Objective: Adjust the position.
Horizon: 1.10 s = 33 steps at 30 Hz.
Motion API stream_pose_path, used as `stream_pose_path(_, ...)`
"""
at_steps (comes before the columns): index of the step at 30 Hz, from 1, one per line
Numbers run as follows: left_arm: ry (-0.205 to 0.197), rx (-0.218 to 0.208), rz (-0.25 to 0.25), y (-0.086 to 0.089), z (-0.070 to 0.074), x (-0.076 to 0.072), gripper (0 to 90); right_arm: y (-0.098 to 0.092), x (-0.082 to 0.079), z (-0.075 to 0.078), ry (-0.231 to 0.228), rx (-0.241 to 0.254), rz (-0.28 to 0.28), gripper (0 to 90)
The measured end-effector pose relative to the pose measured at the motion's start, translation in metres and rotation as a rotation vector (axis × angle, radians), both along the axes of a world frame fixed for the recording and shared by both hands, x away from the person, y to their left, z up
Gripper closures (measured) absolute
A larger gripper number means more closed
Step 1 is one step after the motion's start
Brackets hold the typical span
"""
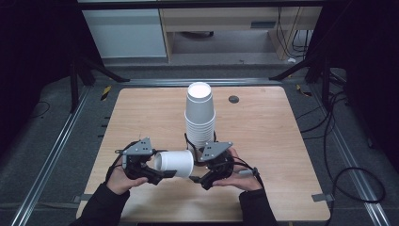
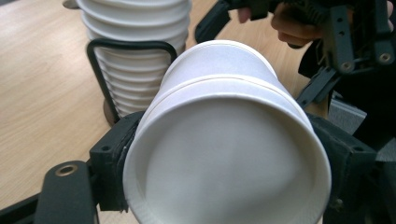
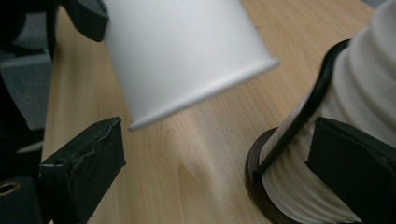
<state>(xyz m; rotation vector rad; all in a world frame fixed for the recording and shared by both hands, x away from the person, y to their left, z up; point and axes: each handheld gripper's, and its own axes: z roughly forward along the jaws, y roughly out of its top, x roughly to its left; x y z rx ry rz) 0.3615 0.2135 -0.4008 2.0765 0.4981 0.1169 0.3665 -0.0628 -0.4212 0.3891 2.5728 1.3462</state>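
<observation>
1. Clearly, the left hand-held gripper point(image 1: 162, 174) is clamped on a single white paper cup point(image 1: 175, 163), which lies on its side above the near middle of the counter point(image 1: 263, 141), not touching the wood.
2. Seen from the left gripper view, the paper cup point(image 2: 224, 154) sits between the two black jaws, one pad pressing each flank just behind the wide rim, with the open mouth turned toward that camera.
3. Its narrower closed end points to the right, toward the right hand-held gripper point(image 1: 196, 179), which sits just beside it in the high view.
4. Looking along the right hand-held gripper point(image 3: 212, 163), its jaws stand apart with bare wood between them and nothing in their grip.
5. There the cup point(image 3: 187, 56) hangs above and beyond the left jaw, apart from it.
6. A tall stack of white cups point(image 1: 200, 115) stands upright in a black wire holder point(image 2: 123, 46) with a dark round base, just beyond both grippers near the counter's centre.
7. The right jaw appears to lie against the lower ribs of that stack point(image 3: 359, 116), though the close view leaves actual contact uncertain.
</observation>
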Motion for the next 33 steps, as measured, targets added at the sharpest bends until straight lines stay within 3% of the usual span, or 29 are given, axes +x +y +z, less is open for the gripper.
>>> stream_pose_path(1, 0.001, -0.013, 0.001, 0.001, 0.0, 0.0, 20.3, 0.0, 0.0, 0.0, 0.0, 0.0, 0.0, 3.9)
stream_pose_path(3, -0.005, -0.04, 0.002, 0.003, 0.0, 0.001, 20.3, -0.006, -0.001, 0.0, 0.006, 0.047, -0.017, 3.8)
stream_pose_path(6, -0.009, -0.066, -0.007, 0.003, 0.001, 0.001, 20.2, -0.018, -0.005, -0.005, 0.035, 0.165, -0.038, 2.9)
stream_pose_path(12, -0.023, -0.121, -0.018, 0.0, 0.001, 0.0, 20.2, -0.019, -0.012, -0.019, 0.071, 0.25, -0.047, 2.2)
stream_pose_path(21, -0.02, -0.13, -0.08, -0.013, -0.002, -0.005, 20.2, -0.015, -0.013, -0.032, 0.107, 0.325, -0.003, 3.3)
stream_pose_path(27, -0.007, -0.117, -0.13, -0.022, -0.005, -0.01, 20.3, -0.013, -0.011, -0.035, 0.117, 0.321, 0.037, 3.1)
stream_pose_path(33, -0.002, -0.108, -0.148, -0.025, -0.006, -0.011, 20.4, -0.009, -0.011, -0.035, 0.126, 0.303, 0.077, 2.9)
